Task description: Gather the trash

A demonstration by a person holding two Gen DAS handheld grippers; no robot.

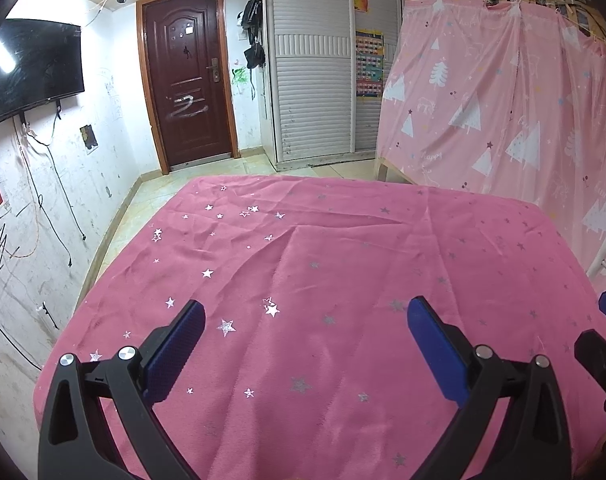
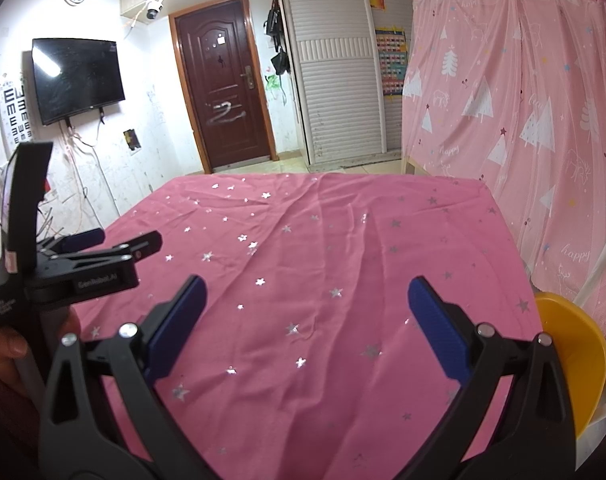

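both tongs, left (image 1: 305, 312) and right (image 2: 305, 292), spread wide, holding nothing, above the pink star-printed cloth (image 1: 343, 248) on the desk.

A pink star-print tablecloth (image 1: 343, 280) covers the near table. On the far wall stands a dark brown door (image 1: 187, 80), with white louvred closet doors (image 1: 315, 80) to its right. A black television (image 1: 35, 66) hangs on the scuffed left wall (cables dangle beneath). Pink tree-patterned curtains (image 1: 503, 100) hang at right.
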